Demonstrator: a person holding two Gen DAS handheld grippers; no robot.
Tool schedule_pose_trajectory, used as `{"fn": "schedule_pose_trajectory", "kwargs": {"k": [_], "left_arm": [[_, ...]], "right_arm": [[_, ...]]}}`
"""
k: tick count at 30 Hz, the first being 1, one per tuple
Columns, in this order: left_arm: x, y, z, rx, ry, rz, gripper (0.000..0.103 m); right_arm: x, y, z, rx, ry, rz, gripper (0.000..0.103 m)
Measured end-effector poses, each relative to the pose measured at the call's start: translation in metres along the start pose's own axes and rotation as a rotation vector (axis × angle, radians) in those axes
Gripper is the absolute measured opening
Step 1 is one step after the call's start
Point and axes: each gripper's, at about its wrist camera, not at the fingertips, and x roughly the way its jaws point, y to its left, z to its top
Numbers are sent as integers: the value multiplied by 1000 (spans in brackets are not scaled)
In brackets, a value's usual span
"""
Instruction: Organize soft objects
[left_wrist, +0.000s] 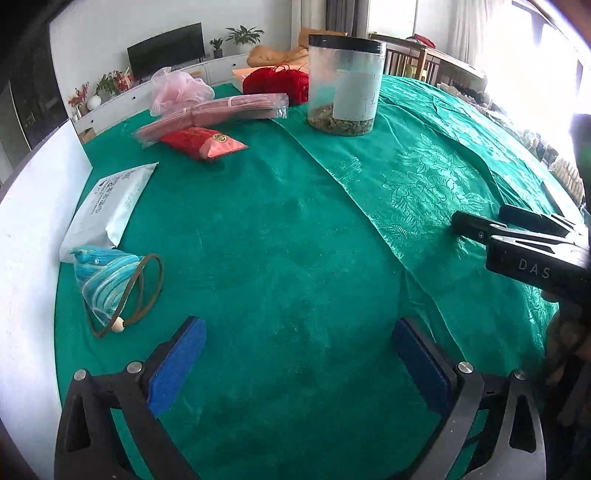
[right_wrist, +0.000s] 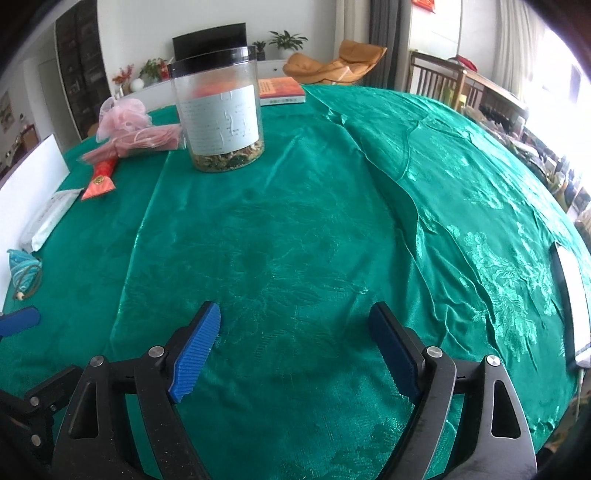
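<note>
A shiny green patterned cloth (left_wrist: 424, 177) lies spread over the right part of the green table; in the right wrist view it (right_wrist: 314, 229) fills the middle. My left gripper (left_wrist: 299, 343) is open and empty, low over the plain green tablecloth, just left of the cloth's edge. My right gripper (right_wrist: 295, 332) is open and empty, just above the shiny cloth; it also shows in the left wrist view (left_wrist: 480, 221) at the right. A pink mesh puff (left_wrist: 181, 88) and red yarn (left_wrist: 277, 83) sit at the far side.
A clear jar with a black lid (left_wrist: 345, 85) stands on the cloth's far end. Pink packets (left_wrist: 221, 110), a red pouch (left_wrist: 203, 142), a white bag (left_wrist: 107, 206) and a blue pouch with a cord (left_wrist: 107, 280) lie at the left. A white board (left_wrist: 33, 229) borders the left edge.
</note>
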Motion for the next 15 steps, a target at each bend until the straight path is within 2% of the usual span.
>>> {"fn": "schedule_pose_trajectory", "kwargs": {"k": [15], "left_arm": [[-1,3,-1,12,-17,-17,103]], "right_arm": [[0,1,0,0,0,-1,86]]}}
